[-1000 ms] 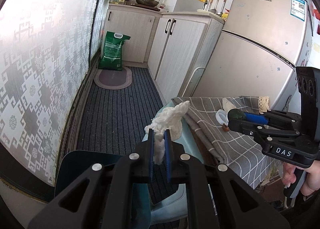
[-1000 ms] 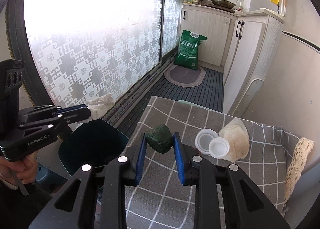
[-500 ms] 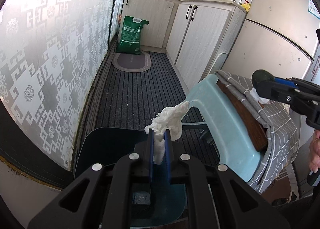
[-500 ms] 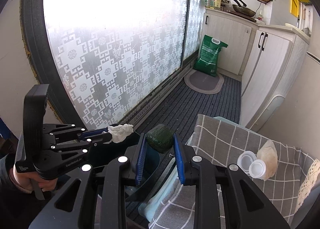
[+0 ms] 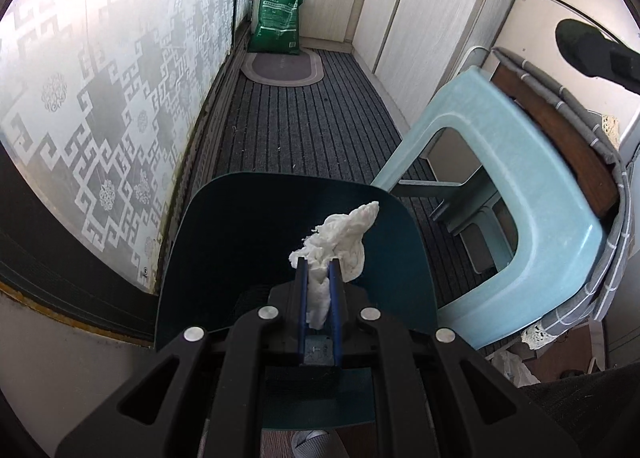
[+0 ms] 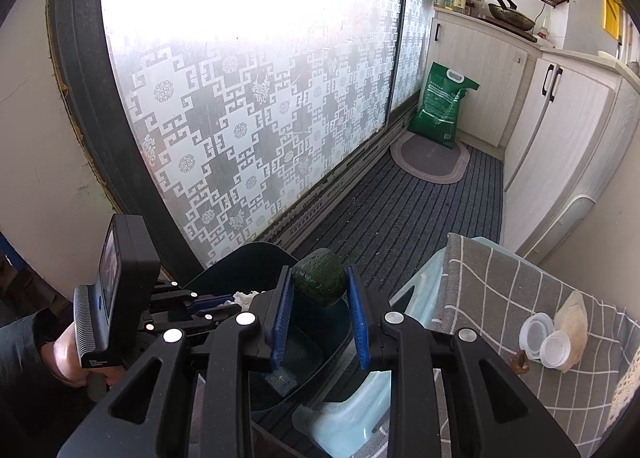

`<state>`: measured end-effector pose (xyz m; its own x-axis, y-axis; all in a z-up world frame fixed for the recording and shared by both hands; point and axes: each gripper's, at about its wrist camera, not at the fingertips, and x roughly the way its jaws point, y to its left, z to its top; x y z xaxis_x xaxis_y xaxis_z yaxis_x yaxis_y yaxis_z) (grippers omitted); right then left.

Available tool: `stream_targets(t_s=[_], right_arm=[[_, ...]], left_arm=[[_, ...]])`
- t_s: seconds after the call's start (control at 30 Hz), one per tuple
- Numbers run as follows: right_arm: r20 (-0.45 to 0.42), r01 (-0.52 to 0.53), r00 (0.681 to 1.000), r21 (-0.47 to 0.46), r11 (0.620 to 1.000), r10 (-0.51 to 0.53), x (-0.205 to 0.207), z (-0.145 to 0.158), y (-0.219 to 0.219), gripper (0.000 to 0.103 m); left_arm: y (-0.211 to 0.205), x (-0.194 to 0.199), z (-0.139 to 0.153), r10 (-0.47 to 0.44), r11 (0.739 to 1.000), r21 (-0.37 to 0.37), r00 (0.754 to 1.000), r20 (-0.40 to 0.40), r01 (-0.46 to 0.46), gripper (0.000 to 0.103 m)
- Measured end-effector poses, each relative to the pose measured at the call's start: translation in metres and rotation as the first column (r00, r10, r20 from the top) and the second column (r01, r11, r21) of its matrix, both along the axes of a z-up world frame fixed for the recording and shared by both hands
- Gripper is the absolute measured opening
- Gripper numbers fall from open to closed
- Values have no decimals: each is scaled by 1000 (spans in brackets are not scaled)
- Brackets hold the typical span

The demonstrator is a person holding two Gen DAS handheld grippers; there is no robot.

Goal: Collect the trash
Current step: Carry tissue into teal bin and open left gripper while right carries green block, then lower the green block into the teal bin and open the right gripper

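Our grippers, left gripper (image 5: 319,278) and right gripper (image 6: 319,300), share black frames, silver screws, blue finger pads (image 6: 280,318); bare hand (image 6: 66,358) at lower left.

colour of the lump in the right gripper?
Dark green lump, clearest in the right wrist view, clamped in the right gripper.

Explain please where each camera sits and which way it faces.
Left wrist: on the left gripper, looking down into the dark bin; its fingers clamp white tissue.
Right wrist: on the right gripper, facing the bin and window; it grips a green lump, and a hand shows.
Shared: bin, blue stool, green bag.
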<state>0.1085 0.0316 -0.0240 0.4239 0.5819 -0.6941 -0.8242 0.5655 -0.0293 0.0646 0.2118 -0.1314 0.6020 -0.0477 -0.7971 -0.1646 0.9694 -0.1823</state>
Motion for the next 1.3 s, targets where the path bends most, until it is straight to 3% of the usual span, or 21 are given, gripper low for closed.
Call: stream_targets(t_s=[0.4,0.53,0.83,1.0,1.3], right_arm=[[-51,-47,998,-29,998,46,-9,-15,31,27],[-84,-63,995,-49,997,59,-12,-26,45,27],[-104,-84,992,-126,988,71,-16,-54,67,27],[-120,-86,991,-160,983,67,-14,-67,73,27],[-144,-95,988,-217,972,65,-11,-90,81,27]], left_arm=[[6,1,-41,-21,1000,5,992,-126,22,12],[8,2,-50,-25,1000,12,986,-162,27,23],[23,-9,-41,2,1000,20,994,-106,0,23],[30,-12,-36,-7,1000,-25,996,-89,5,27],[31,-17,-18,15,1000,-2,1000,-22,-16,28]])
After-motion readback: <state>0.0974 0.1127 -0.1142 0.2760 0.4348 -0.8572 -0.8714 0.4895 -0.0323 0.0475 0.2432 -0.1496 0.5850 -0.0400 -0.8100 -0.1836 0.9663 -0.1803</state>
